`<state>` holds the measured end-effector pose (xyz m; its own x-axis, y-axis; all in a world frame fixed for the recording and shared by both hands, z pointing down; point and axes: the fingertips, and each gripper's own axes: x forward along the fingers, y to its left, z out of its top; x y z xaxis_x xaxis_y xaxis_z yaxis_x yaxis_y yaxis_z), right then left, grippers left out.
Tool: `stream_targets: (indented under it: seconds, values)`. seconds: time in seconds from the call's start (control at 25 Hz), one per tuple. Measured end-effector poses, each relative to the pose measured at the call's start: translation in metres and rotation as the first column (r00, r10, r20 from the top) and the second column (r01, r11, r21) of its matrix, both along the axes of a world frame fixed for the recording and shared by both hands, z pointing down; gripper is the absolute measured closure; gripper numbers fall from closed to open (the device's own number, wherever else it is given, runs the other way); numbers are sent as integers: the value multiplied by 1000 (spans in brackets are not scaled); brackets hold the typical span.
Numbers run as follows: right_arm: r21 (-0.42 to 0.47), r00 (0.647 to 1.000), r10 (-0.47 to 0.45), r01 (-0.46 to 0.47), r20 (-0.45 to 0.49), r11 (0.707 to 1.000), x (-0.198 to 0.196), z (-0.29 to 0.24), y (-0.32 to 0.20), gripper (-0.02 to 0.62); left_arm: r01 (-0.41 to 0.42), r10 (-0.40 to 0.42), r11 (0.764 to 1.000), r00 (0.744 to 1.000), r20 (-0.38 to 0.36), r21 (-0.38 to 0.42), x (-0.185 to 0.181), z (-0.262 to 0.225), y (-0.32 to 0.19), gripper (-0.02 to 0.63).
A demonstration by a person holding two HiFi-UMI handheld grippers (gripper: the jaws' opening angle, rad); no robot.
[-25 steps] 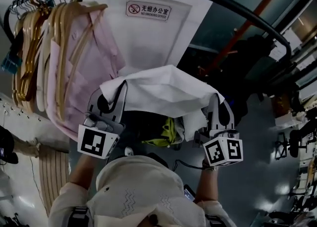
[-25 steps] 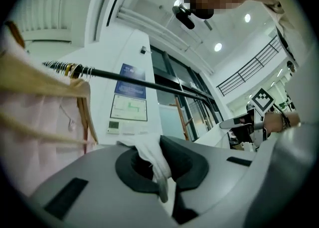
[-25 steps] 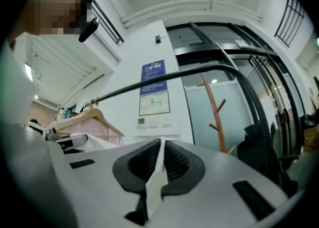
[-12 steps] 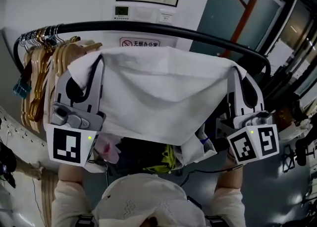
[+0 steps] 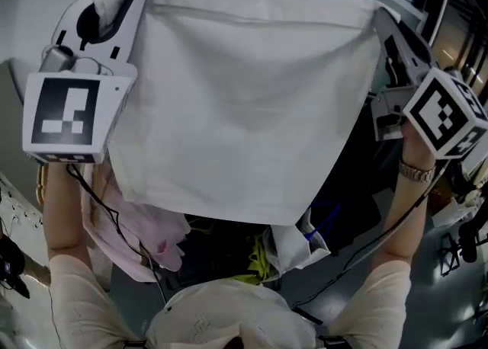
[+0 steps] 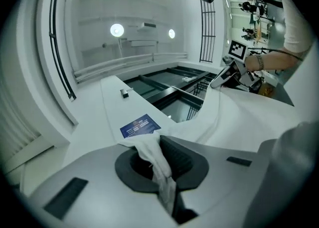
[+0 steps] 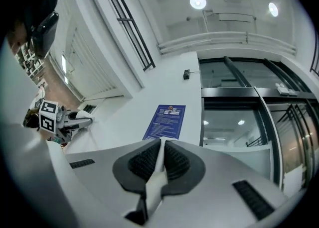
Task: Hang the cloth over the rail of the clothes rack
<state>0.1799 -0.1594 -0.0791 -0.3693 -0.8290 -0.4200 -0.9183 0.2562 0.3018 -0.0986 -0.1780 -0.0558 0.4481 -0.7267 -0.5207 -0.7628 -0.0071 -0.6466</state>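
Nearest, above the person's pale cap (image 5: pixel 221 321), both arms reach higher and wider than half a second ago. The white cloth (image 5: pixel 244 111), which then sagged just below the black rail, is now pulled flat across the upper head view and covers where that rail showed. The left gripper (image 6: pixel 158 145) is clamped tight on the cloth's top left corner and the right gripper (image 7: pixel 160 147) on its top right corner, each with a thin fold squeezed between ribbed pads. Under the hem a pink shirt (image 5: pixel 145 233) shows at the left, and farther off stand a white wall with a blue notice (image 7: pixel 165 121) and a ceiling with round lights (image 7: pixel 198 1).
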Motion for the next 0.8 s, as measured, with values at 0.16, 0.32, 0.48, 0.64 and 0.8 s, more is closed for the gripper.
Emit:
stream_targets:
  seconds: [0.16, 0.32, 0.48, 0.64, 0.8]
  values:
    - [15, 999, 26, -26, -23, 1000, 7, -7, -8, 574, 40, -41, 999, 998, 47, 22, 1, -10, -9, 589]
    - [-19, 1000, 1, -2, -23, 1000, 12, -34, -46, 574, 89, -89, 996, 993, 77, 12, 10, -43, -52, 589]
    - [-32, 999, -33, 32, -33, 999, 14, -40, -64, 574, 117, -115, 993, 991, 73, -12, 9, -44, -80, 589]
    - [-70, 996, -63, 59, -60, 996, 14, -31, -81, 574, 138, -134, 989, 987, 91, -48, 6, -31, -101, 589]
    - [-107, 992, -87, 77, -93, 991, 9, -25, -104, 574, 211, -195, 974, 966, 170, -80, 4, -18, -127, 589]
